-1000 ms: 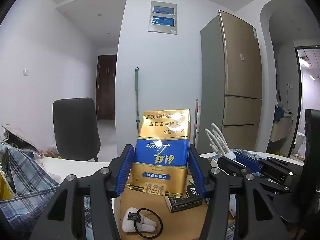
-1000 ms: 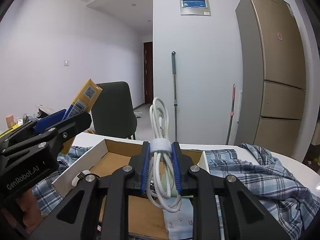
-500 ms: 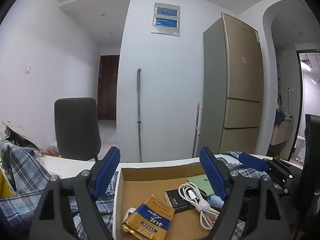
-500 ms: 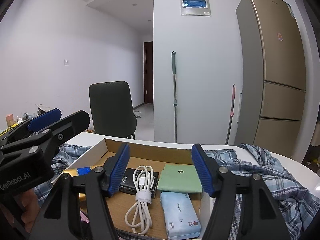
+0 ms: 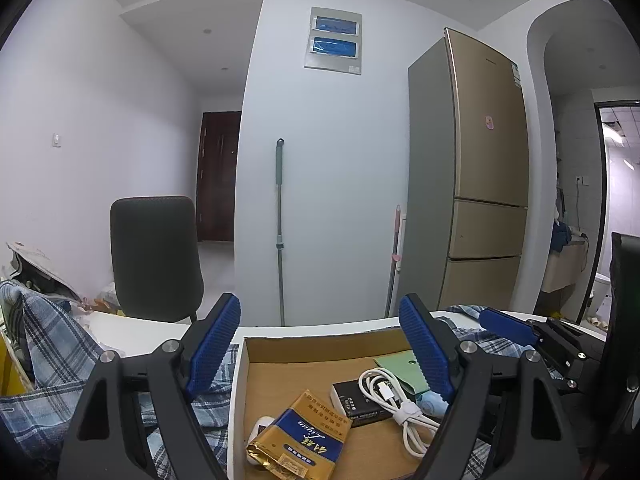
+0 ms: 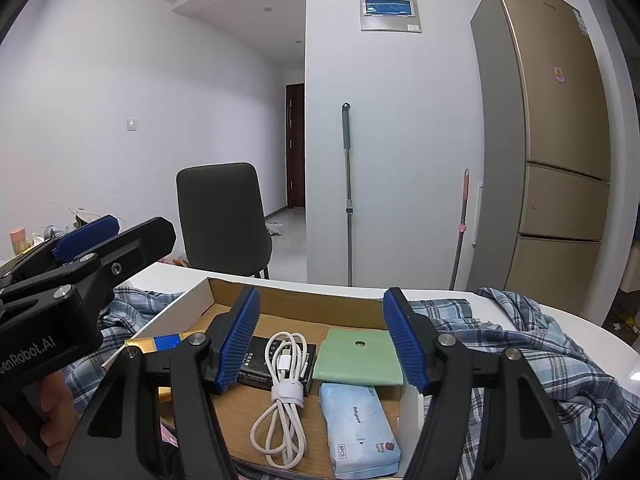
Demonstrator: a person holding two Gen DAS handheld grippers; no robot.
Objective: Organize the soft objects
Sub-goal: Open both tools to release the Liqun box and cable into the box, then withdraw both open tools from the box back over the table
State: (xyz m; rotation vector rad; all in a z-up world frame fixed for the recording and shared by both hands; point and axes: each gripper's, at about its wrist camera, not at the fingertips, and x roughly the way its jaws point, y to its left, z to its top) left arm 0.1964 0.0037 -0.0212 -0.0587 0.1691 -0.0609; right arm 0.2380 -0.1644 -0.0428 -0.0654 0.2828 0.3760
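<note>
- The shirt (image 6: 532, 364) is the biggest thing. It is blue check cloth, and it lies crumpled on the table (image 6: 600, 340), around the box on both sides.
- The box (image 6: 294, 302) is brown card with no lid. It sits on the shirt, and small things lie flat inside it.
- The gold pack (image 5: 306, 438) lies at the left side of the box.
- The tissues (image 6: 362, 426), in a pale blue pack, lie at the near right.
- The green pouch (image 6: 358, 356) lies just behind the tissues.
- The black box (image 6: 276, 362) lies in the middle, with the white cable (image 6: 282, 394) partly on top of it.
- The left gripper (image 5: 320, 350) hangs above the box. Its jaws are wide apart and hold nothing.
- The right gripper (image 6: 322, 338) hangs above the box too. Its jaws are wide apart and hold nothing.
- I think the small things are all put away now. The shirt is the soft thing left to tidy.
- The next move is likely to grab the shirt. It is floppy, so each gripper should pinch an edge. The box rests on it, so a hard pull could drag the box along.
</note>
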